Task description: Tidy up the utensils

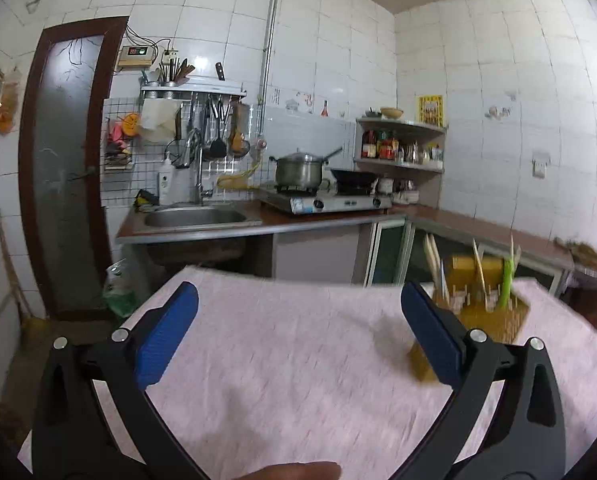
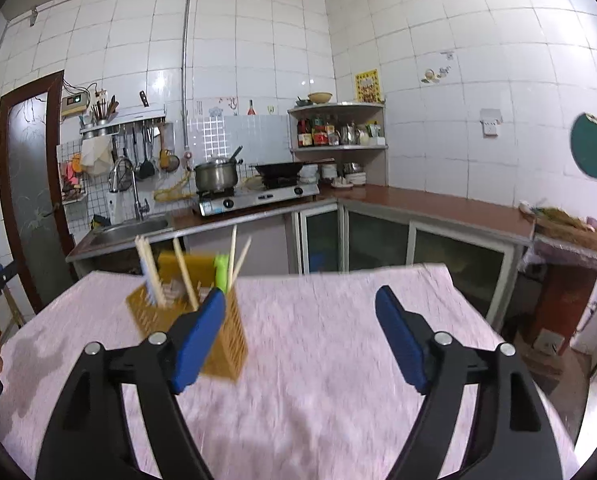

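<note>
Nearest the lenses, both hand-held grippers are seen with their blue-padded jaws spread and nothing between them. The left gripper (image 1: 298, 328) is held released over bare cloth, and the right gripper (image 2: 302, 332) is likewise released. Part of a hand (image 1: 298, 472) is glimpsed at six o'clock in the left wrist view.

Beneath both, a table draped in a pale pink mottled cloth (image 1: 282, 360) is spread towards twelve o'clock.

On that cloth the task's thing is found: a yellow-brown slatted utensil holder (image 2: 222, 344) in which pale chopsticks (image 2: 148, 270) and a bright green utensil handle (image 2: 220, 272) are stood. In the right wrist view it is placed at about ten o'clock, partly hidden behind the left-hand pad. In the left wrist view it is placed at about two o'clock, just beyond the right-hand pad. The holder is blurred in both views, so its compartments cannot be told apart. No loose utensils are seen lying on the cloth.

Farther off, at twelve o'clock, a kitchen counter with a steel sink (image 1: 196, 216), a gas stove bearing a lidded steel pot (image 1: 298, 168) and a black wok (image 2: 278, 169) is seen against white tiles.

Trouble is judged likely if either gripper is swept sideways near the holder: it could be tipped by a pad and its contents scattered. The chopsticks are thin and could be pinched off-centre and dropped. The cloth could also be snagged and dragged by a low jaw.
</note>
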The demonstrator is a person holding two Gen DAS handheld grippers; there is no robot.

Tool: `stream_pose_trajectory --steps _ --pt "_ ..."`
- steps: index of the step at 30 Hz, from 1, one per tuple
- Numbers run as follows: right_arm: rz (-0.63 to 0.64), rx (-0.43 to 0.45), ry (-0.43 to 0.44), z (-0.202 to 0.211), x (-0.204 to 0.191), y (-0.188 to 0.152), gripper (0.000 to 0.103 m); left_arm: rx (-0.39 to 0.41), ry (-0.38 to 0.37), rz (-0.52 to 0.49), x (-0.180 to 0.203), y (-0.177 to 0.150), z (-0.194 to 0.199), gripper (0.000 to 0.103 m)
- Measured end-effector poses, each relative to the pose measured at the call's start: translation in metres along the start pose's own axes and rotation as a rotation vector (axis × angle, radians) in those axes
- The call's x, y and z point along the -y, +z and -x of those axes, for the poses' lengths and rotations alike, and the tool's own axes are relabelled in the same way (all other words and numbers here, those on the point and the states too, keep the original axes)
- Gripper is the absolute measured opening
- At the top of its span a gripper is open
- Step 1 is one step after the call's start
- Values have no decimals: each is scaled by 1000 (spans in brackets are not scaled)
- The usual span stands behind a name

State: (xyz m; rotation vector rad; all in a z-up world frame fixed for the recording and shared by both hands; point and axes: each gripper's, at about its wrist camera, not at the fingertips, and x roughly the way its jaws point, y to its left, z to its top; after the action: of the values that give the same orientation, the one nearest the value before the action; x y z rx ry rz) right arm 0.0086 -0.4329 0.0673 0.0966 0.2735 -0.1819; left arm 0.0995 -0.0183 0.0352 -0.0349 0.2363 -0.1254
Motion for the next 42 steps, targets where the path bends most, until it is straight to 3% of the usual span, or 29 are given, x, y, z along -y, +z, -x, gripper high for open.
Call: stream_pose_trajectory --steps 3,6,10,15,24,31,36,42 --pt "-3 9 5 30 -9 -35 80 -24 22 -35 0 -36 32 98" --pt "2 27 -5 52 -16 -68 82 -25 14 7 -5 -61 58 98" --pt "32 14 17 61 -18 -106 83 -9 23 15 -8 -82 78 98" --pt "27 32 10 68 -12 -128 83 -1 52 -3 -1 -99 84 98" --pt "70 105 1 85 -18 -137 83 35 112 6 2 -102 85 98" --pt "78 99 -4 87 -17 -136 83 1 124 66 -9 -103 81 98" --pt "24 92 -20 85 -9 -134 83 23 132 9 0 -102 83 98" --pt "43 88 -29 84 -14 -135 83 10 110 20 -4 -102 79 98"
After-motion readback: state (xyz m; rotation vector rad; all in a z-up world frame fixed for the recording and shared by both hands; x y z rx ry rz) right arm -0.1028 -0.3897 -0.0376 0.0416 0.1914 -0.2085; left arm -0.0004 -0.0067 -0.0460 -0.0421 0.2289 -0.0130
